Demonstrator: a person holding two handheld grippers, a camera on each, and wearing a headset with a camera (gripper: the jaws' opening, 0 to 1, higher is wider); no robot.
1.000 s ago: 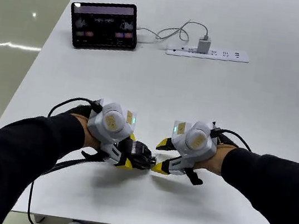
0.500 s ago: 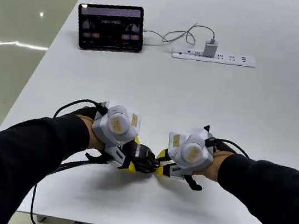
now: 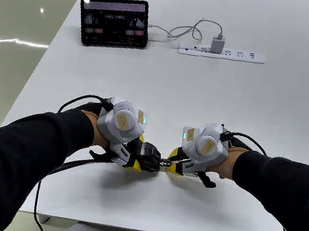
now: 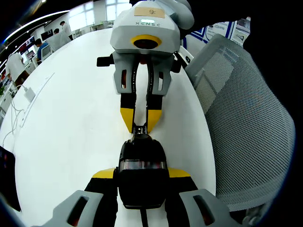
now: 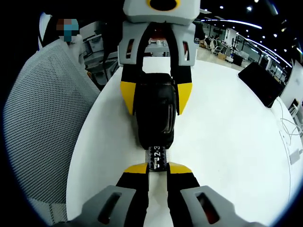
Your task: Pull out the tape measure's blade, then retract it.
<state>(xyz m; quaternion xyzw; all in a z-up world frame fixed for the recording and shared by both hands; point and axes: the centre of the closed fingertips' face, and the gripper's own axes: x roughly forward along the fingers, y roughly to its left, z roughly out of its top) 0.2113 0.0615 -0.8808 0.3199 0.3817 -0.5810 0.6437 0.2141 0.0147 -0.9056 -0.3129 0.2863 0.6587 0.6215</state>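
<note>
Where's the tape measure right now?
The tape measure lies near the table's front edge in the head view, clamped in the left gripper, its blade pinched by the right gripper.

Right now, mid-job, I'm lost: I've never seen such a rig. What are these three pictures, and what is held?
No robot here: a person holds a two-jaw gripper in each hand at a white table. The head view comes from a headset camera looking down; each round view from a camera riding on one gripper. The left gripper is shut on the black tape measure; the right gripper pinches its blade, barely pulled out. Farther back lie a tablet and a power strip with a charger plugged in.
</note>
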